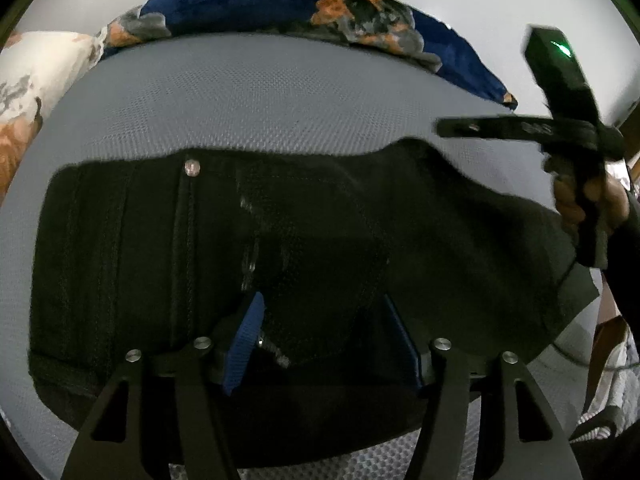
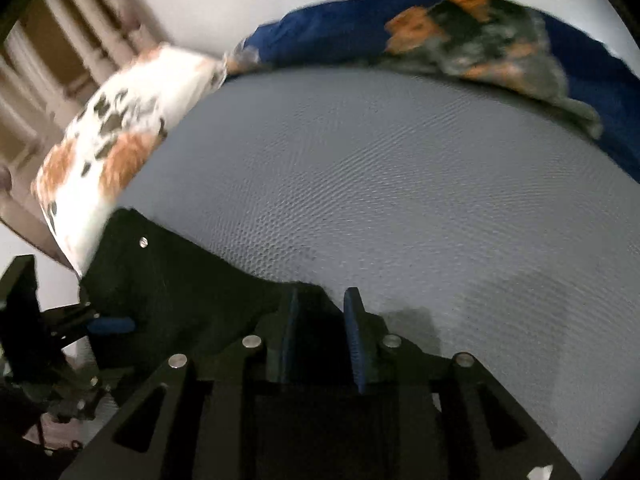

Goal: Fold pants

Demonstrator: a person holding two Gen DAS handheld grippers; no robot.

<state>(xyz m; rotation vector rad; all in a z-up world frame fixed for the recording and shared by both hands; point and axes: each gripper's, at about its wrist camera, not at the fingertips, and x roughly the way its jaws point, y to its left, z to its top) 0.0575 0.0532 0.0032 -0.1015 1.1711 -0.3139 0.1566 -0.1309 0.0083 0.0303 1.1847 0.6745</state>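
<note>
Black pants (image 1: 120, 260) lie spread on the grey mesh bed (image 1: 260, 100), waistband button (image 1: 191, 167) facing up. My left gripper (image 1: 326, 320) points down onto them with its jaws wide. Zipper and pocket cloth lie between the blue pads (image 1: 248, 340), which do not press on it. In the right wrist view the pants' edge (image 2: 200, 280) reaches up to my right gripper (image 2: 320, 300). Its pads (image 2: 354, 336) stand a little apart, both blue faces bare. The left wrist view shows the right gripper's black body (image 1: 560, 92) in a hand (image 1: 580, 200), over the pants' right end.
A dark blue blanket with orange flowers (image 2: 480, 40) lies along the bed's far side. A white flowered pillow (image 2: 120, 128) sits at the far left corner, with a wooden frame (image 2: 60, 40) behind it. Bare grey bed (image 2: 400, 180) stretches beyond the pants.
</note>
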